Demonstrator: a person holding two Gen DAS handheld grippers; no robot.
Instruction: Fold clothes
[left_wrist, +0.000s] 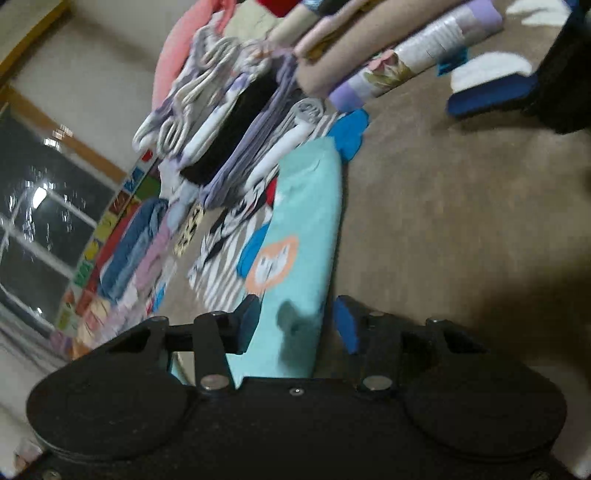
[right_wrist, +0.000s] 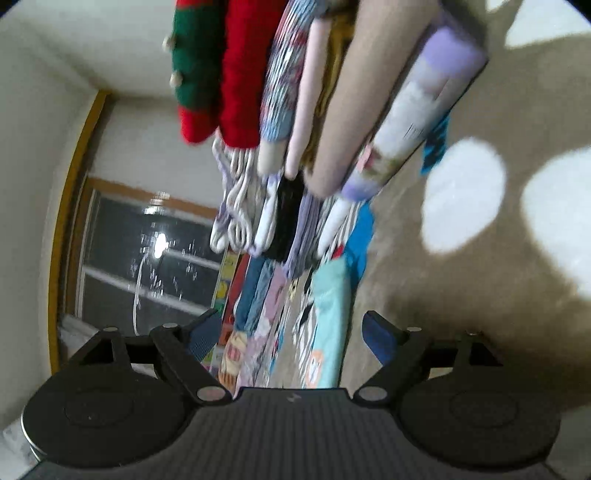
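Note:
A folded turquoise garment (left_wrist: 299, 243) with an orange-ringed print lies on the tan surface (left_wrist: 443, 221). My left gripper (left_wrist: 295, 325) is open, its blue pads on either side of the garment's near end, not pinching it. The right gripper (left_wrist: 495, 92) shows at the upper right of the left wrist view. In the right wrist view my right gripper (right_wrist: 291, 339) is open and empty, with the turquoise garment (right_wrist: 328, 321) ahead between its fingers. Both views are tilted and motion-blurred.
Stacks of folded clothes (left_wrist: 229, 122) stand beyond the turquoise garment, with a taller stack (right_wrist: 295, 92) of red, pink and beige pieces. A striped black-and-white garment (left_wrist: 229, 251) lies beside it. A dark window (right_wrist: 159, 266) and a colourful mat (left_wrist: 110, 240) are at the left.

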